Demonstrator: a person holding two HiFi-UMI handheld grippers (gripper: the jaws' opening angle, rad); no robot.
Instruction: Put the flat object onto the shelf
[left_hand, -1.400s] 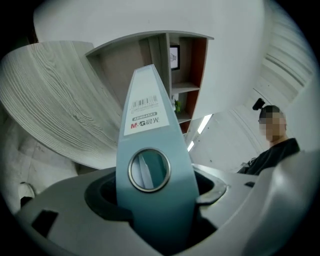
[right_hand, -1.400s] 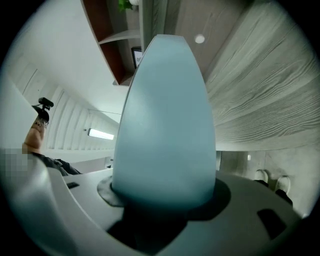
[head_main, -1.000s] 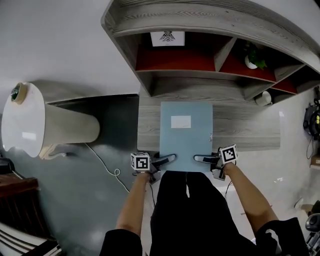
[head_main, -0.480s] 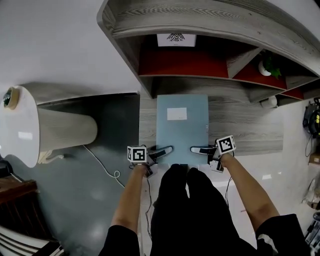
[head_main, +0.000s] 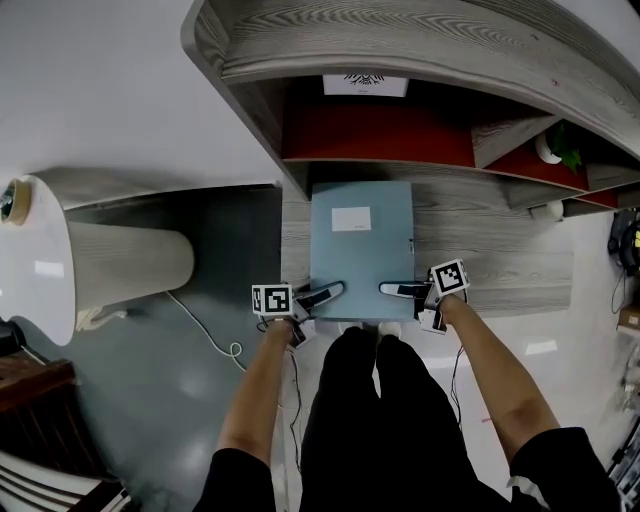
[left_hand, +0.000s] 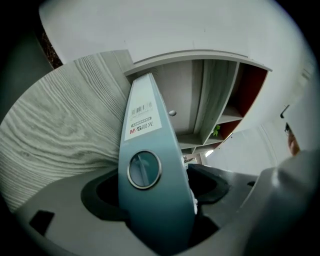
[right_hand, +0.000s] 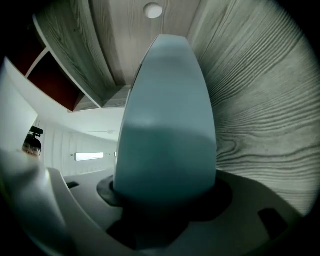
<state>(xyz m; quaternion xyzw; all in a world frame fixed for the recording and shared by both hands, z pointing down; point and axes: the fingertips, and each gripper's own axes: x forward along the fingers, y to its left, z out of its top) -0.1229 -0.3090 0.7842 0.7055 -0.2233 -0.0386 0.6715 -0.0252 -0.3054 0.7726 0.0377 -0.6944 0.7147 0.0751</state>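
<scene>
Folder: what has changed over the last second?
The folder, carried by the left gripper and right gripper, moved forward toward the shelf; its far edge now reaches the lower opening. Both grippers stay clamped on its near corners.

Room on the grey board (head_main: 490, 265) right of the blue file (head_main: 362, 250), narrow strip free at its left edge, red compartment (head_main: 400, 135) above open, white card (head_main: 364, 85) at its back, divider (head_main: 510, 140) and plant (head_main: 556, 150) rightward.

The left gripper (head_main: 335, 290) and right gripper (head_main: 388, 289) are pale grey with dark jaw pads, each bearing a white cube (head_main: 271, 299) of black square markers. Thin cables (head_main: 292, 385) trail below. The person wears black short sleeves (head_main: 232, 482), black trousers (head_main: 365, 420) and seemingly pale shoes (head_main: 389, 328).
</scene>
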